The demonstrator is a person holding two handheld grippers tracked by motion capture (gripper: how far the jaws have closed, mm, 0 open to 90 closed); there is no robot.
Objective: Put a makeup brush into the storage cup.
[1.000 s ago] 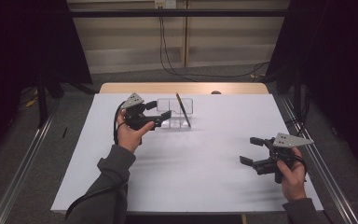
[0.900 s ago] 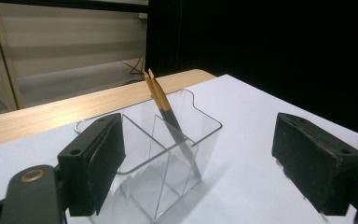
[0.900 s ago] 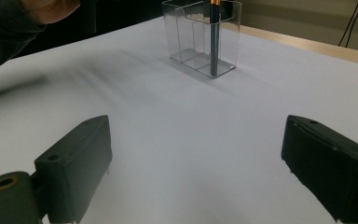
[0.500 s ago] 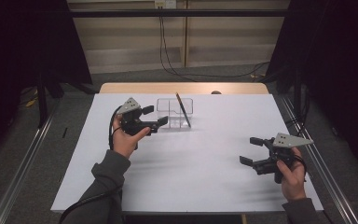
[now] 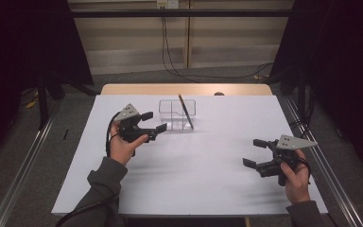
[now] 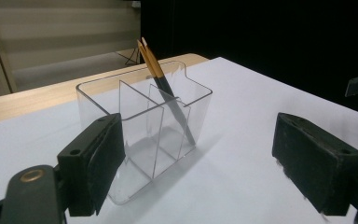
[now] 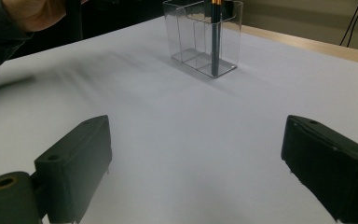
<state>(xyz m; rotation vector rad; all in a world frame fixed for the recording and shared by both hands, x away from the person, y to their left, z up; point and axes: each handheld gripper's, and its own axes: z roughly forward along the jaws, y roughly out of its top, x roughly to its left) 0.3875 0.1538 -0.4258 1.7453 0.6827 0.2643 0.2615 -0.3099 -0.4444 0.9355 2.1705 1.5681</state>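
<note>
White table cover [image 5: 189, 184] spread wide, clear plastic organizer [image 5: 175, 115] standing toward its far edge, split into compartments. Dark pen-like stick with a golden upper end [image 5: 186, 111] leaning in the organizer's right-hand end compartment, long axis running up and away, tip low, golden end above the rim. Left gripper [image 5: 154, 122] just beside the organizer's left side, jaws spread wide and empty, pointing at it; in the left gripper view, organizer [image 6: 144, 126] straight ahead between the jaws. Right gripper [image 5: 254, 152] well apart near the right edge, jaws likewise apart, holding nothing. Left clearly nearer, probably the one to reach.
</note>
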